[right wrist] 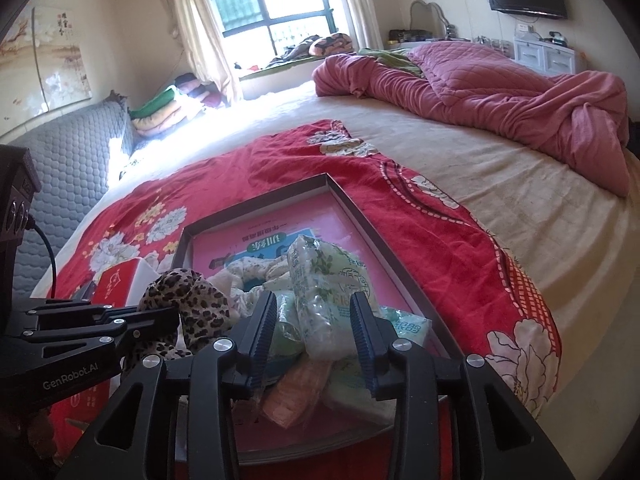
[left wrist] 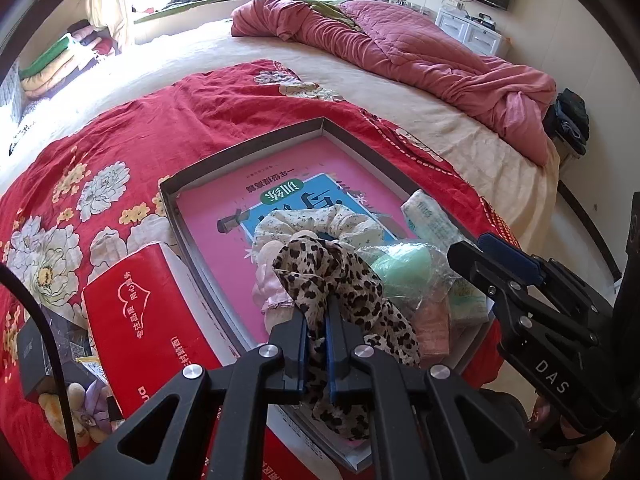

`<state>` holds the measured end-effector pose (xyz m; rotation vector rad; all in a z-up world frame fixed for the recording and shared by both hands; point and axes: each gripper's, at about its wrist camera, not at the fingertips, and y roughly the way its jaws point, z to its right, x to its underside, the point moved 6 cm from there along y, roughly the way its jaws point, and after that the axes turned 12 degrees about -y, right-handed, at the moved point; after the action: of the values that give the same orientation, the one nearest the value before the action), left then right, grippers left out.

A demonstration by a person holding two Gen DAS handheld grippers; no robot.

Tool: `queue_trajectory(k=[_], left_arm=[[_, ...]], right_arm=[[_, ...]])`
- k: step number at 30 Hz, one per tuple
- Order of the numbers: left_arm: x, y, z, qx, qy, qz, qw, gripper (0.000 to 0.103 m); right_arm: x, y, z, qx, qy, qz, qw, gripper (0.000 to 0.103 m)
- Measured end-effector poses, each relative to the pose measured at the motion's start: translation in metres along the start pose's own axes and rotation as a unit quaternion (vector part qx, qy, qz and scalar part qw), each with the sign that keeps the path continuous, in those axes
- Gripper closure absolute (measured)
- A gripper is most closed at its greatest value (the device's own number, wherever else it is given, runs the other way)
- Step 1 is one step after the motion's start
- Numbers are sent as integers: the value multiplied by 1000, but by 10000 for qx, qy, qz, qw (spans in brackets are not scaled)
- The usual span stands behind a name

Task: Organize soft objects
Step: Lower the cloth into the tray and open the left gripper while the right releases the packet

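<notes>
Item: leopard-print scrunchie (left wrist: pixel 344 288). Location: over the near end of the shallow grey tray (left wrist: pixel 240 148), which lies on the red floral bedspread (left wrist: pixel 120 140). Your left gripper (left wrist: pixel 316 344) has its jaws nearly together on a fold of it; the loose end hangs below the fingers, the bulk bunches just beyond the tips.

Item: green-patterned tissue pack (right wrist: pixel 324 292). Location: standing tilted in the tray's near right part, on top of other small packets. Your right gripper (right wrist: pixel 316 336) stands part open. The pack sits between its pads (right wrist: pixel 266 332), but neither pad looks pressed against it.

Item: cream floral scrunchie (left wrist: pixel 320 220). Location: flat on the pink booklet (left wrist: pixel 248 200) lining the tray, touching the leopard one on its far side.

Item: mint-green wrapped piece (left wrist: pixel 400 268). Location: just right of the leopard scrunchie, near the right gripper's tips (left wrist: pixel 466 254).

Relation that matters: the tissue pack's long axis runs away from you, in line with your right fingers, so they straddle its narrow width. The right hand is the nearer one for it. The left hand, already loaded, sits just to its left with the cloth brushing the pile.

Risk, judged: moving either hand sideways could drag the neighbouring packets.
</notes>
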<state>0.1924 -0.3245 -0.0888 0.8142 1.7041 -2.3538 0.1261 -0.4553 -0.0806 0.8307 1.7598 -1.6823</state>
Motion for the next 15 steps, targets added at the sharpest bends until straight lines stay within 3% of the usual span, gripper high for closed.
queue_trajectory(k=[15], left_arm=[[-4, 4, -1, 44, -107, -58, 9999, 90]], right_arm=[[-1, -8, 8, 96, 122, 103, 9998, 51]])
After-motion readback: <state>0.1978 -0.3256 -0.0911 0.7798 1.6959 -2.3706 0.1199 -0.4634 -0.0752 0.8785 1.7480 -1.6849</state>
